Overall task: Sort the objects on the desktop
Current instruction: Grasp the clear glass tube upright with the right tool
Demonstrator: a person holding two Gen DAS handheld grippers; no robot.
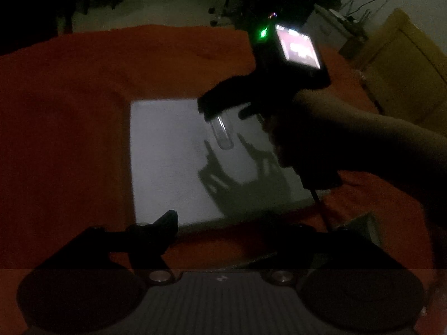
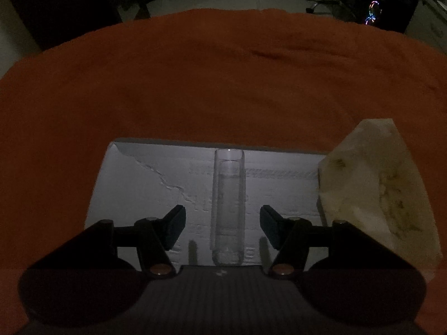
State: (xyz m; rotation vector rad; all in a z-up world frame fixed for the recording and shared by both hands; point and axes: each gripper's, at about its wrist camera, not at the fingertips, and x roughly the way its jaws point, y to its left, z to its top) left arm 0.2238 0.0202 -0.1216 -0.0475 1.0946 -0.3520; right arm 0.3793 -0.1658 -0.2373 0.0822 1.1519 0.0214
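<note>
A clear plastic tube (image 2: pixel 228 206) lies on a white foam board (image 2: pixel 156 184), between the fingers of my right gripper (image 2: pixel 223 227), which is open around it without touching. In the left wrist view the right gripper (image 1: pixel 233 111) hangs over the white board (image 1: pixel 167 153) with the tube (image 1: pixel 222 132) under its tip. My left gripper (image 1: pixel 232 223) is open and empty over the board's near edge; only its left finger (image 1: pixel 164 223) shows clearly. The scene is very dim.
An orange cloth (image 2: pixel 195 83) covers the table. A pale crumpled lump (image 2: pixel 377 184) sits at the board's right edge; a pale object (image 1: pixel 360 227) shows at the right in the left wrist view. A cardboard box (image 1: pixel 405 64) stands beyond the table.
</note>
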